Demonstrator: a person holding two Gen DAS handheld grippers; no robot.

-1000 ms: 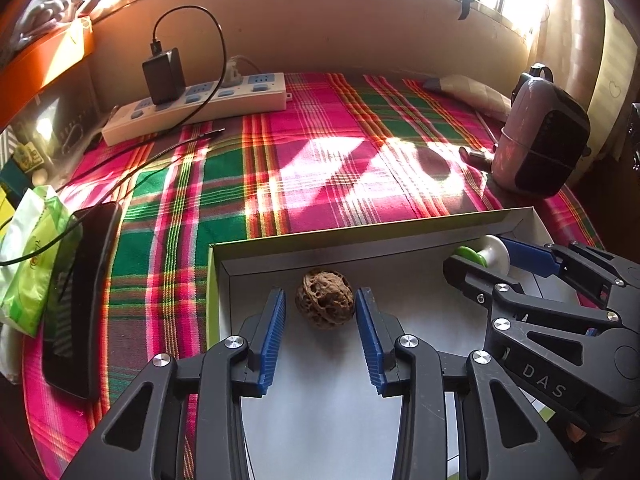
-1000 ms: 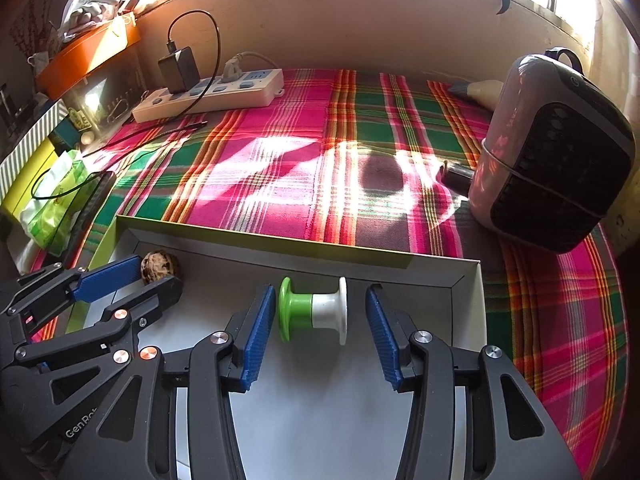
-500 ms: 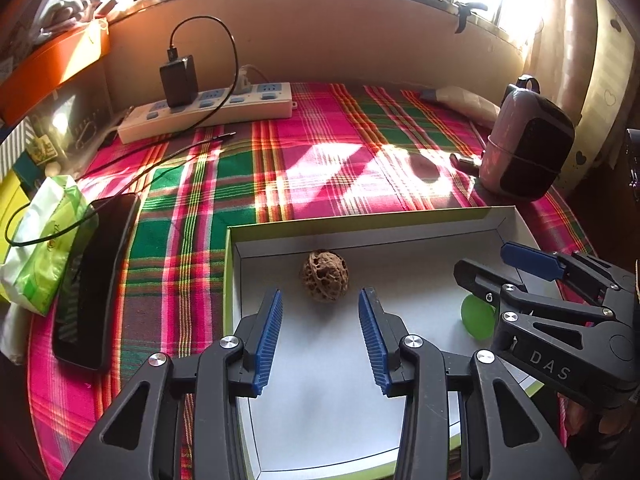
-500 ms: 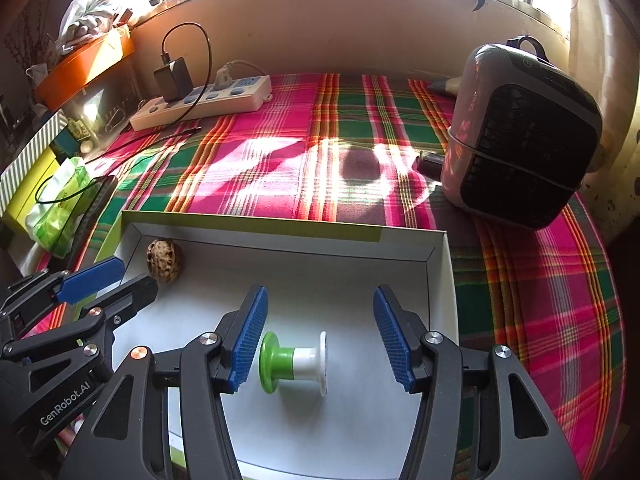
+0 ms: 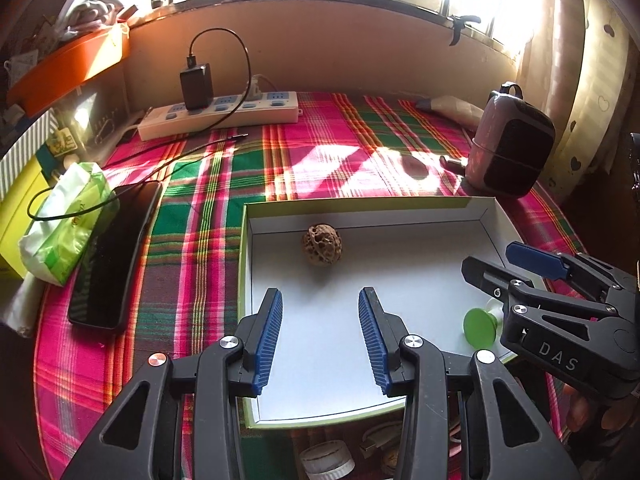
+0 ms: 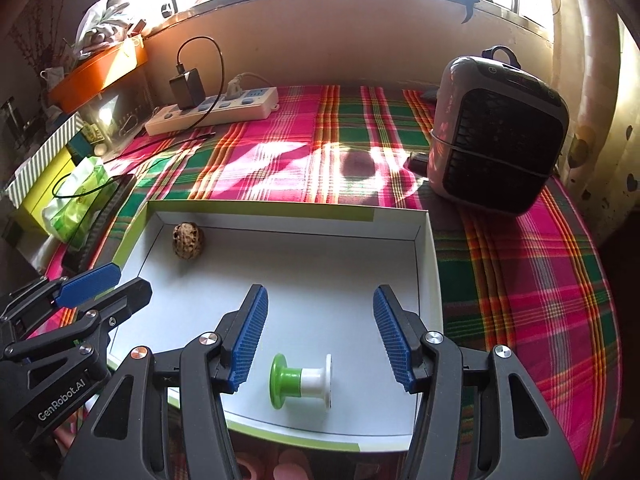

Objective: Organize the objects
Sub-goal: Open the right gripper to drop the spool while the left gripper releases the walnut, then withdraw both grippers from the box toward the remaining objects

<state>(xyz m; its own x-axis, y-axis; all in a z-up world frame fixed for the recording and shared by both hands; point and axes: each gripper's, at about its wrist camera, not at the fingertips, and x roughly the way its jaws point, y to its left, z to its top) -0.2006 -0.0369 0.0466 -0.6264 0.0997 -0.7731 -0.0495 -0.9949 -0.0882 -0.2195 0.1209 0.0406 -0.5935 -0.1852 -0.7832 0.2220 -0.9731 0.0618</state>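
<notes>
A shallow white box with a green rim [image 5: 245, 248] [image 6: 428, 264] lies on the plaid cloth. A brown walnut [image 5: 321, 245] [image 6: 188, 240] rests in its far left corner. A green and white spool [image 6: 301, 381] [image 5: 480, 326] lies on its side near the front edge of the box. My left gripper [image 5: 320, 332] is open and empty, held above the box, short of the walnut. My right gripper [image 6: 320, 332] is open and empty above the spool, which lies below and between its jaws.
A pink and black heater [image 6: 496, 136] stands at the right. A power strip with a charger [image 5: 220, 114] lies at the back. A black phone [image 5: 114, 252] and a green tissue pack [image 5: 66, 220] lie at the left. Small items sit below the table's front edge [image 5: 328, 462].
Both grippers have pulled back and up from the box. The walnut and the spool stay in the box, farther from the jaws than before.
</notes>
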